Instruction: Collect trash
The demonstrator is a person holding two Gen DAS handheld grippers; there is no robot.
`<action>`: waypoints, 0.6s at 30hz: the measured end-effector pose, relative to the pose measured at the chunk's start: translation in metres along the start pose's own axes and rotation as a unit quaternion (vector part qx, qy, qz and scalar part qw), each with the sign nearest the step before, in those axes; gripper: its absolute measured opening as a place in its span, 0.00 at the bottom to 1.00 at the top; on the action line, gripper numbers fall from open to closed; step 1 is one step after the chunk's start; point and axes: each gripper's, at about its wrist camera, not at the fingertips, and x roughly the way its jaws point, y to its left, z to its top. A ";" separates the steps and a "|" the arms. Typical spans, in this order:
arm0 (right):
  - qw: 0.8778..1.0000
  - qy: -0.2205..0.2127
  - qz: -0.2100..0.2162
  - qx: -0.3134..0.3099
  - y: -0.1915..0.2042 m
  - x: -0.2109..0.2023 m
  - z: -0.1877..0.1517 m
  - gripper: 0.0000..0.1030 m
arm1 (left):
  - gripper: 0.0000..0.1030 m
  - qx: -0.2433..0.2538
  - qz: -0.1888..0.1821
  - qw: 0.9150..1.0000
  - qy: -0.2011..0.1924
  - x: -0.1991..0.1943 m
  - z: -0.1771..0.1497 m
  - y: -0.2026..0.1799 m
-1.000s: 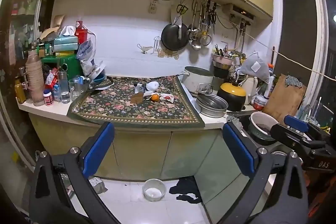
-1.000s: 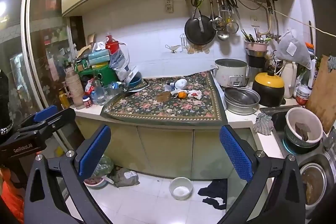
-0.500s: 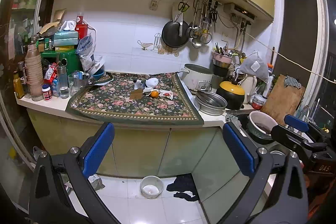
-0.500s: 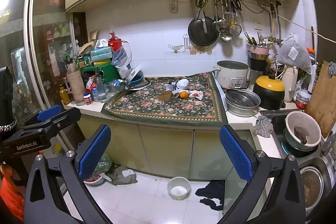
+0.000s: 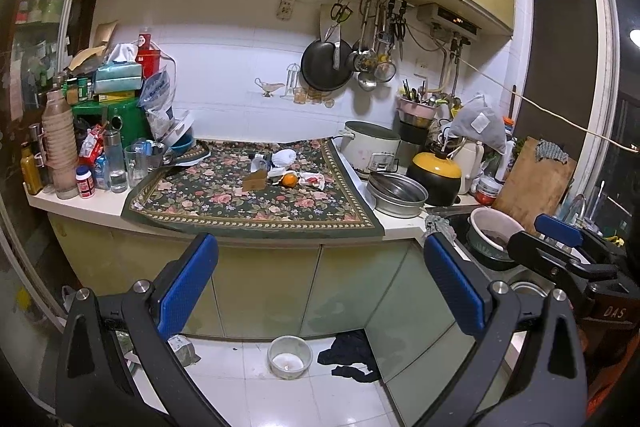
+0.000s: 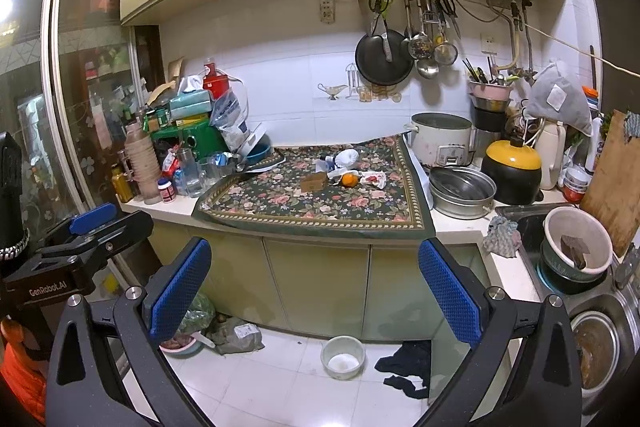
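A small pile of trash lies on the floral cloth [image 5: 224, 203] on the counter: a brown cardboard box [image 5: 255, 180], an orange [image 5: 289, 179], a crumpled red-and-white wrapper [image 5: 313, 179] and a white crumpled wad [image 5: 283, 158]. They also show in the right wrist view: the box [image 6: 314, 181], the orange [image 6: 349, 179] and the wrapper [image 6: 373, 179]. My left gripper [image 5: 320, 279] is open and empty, well short of the counter. My right gripper [image 6: 316, 279] is open and empty too, level with the cabinet doors.
Bottles and jars [image 5: 80, 163] crowd the counter's left end. A rice cooker [image 5: 372, 151], steel pans [image 5: 396, 193] and a black-and-yellow pot [image 5: 436, 175] stand to the right, with a sink [image 6: 576, 259] beyond. A white bowl [image 6: 343, 357], dark cloth [image 6: 408, 359] and bags [image 6: 236, 337] lie on the floor.
Both grippers have risen a little and tilted up slightly, so the counter sits lower in view. Nothing on the counter has moved. Both grippers stay open.
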 end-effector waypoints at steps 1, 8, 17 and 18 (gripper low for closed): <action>1.000 0.001 0.000 0.000 0.000 0.000 -0.001 1.00 | 1.00 0.000 -0.001 1.000 0.000 0.000 0.000 0.000; 1.000 -0.001 -0.001 -0.001 0.000 0.000 0.000 1.00 | 1.00 0.007 -0.003 1.000 0.001 0.000 0.004 -0.004; 1.000 0.001 0.001 0.002 -0.002 -0.002 0.000 1.00 | 1.00 0.008 -0.004 1.000 0.000 0.000 0.005 -0.006; 1.000 0.001 0.002 0.002 -0.002 -0.002 0.001 1.00 | 1.00 0.008 -0.004 1.000 0.000 0.000 0.005 -0.006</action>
